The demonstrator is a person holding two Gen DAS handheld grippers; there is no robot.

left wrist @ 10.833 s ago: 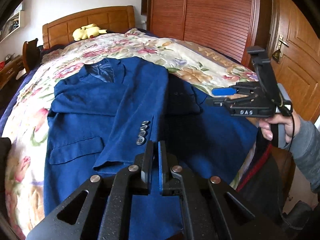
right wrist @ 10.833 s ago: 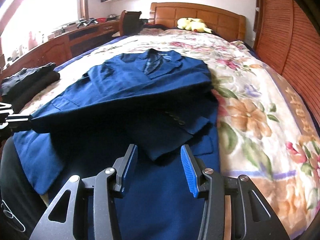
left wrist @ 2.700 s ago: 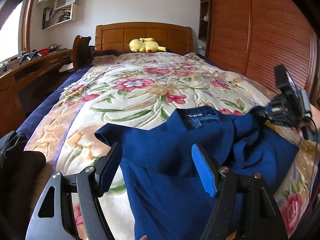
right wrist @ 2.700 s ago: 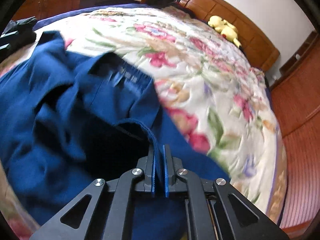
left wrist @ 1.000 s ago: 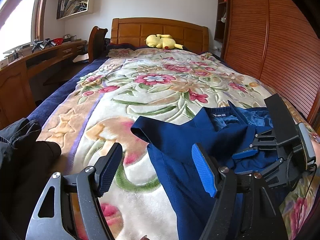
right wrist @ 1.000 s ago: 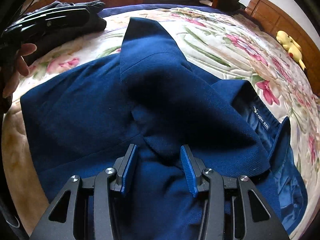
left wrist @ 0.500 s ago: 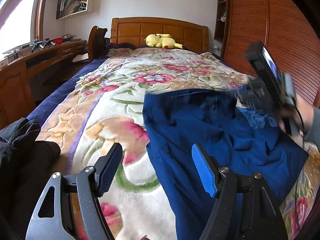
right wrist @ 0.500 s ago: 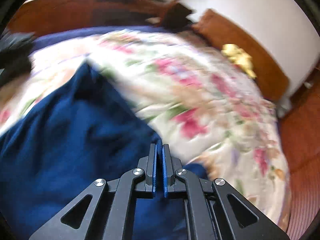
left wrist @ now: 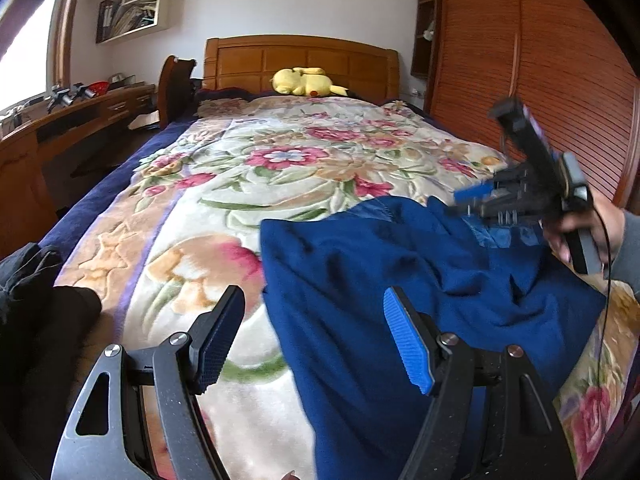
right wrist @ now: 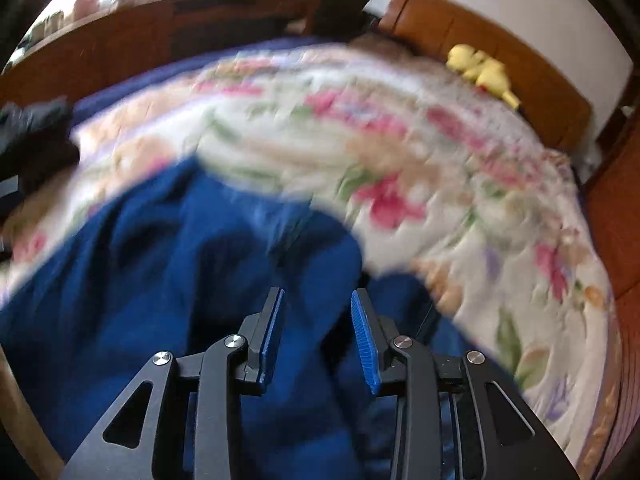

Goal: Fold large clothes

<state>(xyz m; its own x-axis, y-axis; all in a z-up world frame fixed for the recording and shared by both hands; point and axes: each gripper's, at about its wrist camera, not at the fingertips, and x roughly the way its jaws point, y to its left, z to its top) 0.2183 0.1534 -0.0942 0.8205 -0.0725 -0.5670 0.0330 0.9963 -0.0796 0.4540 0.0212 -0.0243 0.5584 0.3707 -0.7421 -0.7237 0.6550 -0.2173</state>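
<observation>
A dark blue jacket (left wrist: 360, 280) lies folded and rumpled on the floral bed cover (left wrist: 260, 168), near the foot of the bed. My left gripper (left wrist: 314, 336) hovers open over the jacket's left edge, with nothing pressed between its blue pads. A hand holds my right gripper (left wrist: 470, 200) over the jacket's far right corner, blurred by motion. In the right wrist view the right gripper (right wrist: 318, 328) has its jaws opening just above the jacket (right wrist: 160, 260). The pads stand apart and do not press on the cloth.
A yellow plush toy (left wrist: 306, 81) rests by the wooden headboard (left wrist: 300, 60). A desk (left wrist: 60, 120) and a chair (left wrist: 176, 88) stand along the left. Black clothes (left wrist: 32, 300) lie at the bed's left front corner. A slatted wardrobe (left wrist: 540, 80) lines the right.
The right gripper, shut on the jacket's edge half a second ago, has opened and let the cloth go. The flipped-over part has settled onto the bed. The left gripper has kept still.
</observation>
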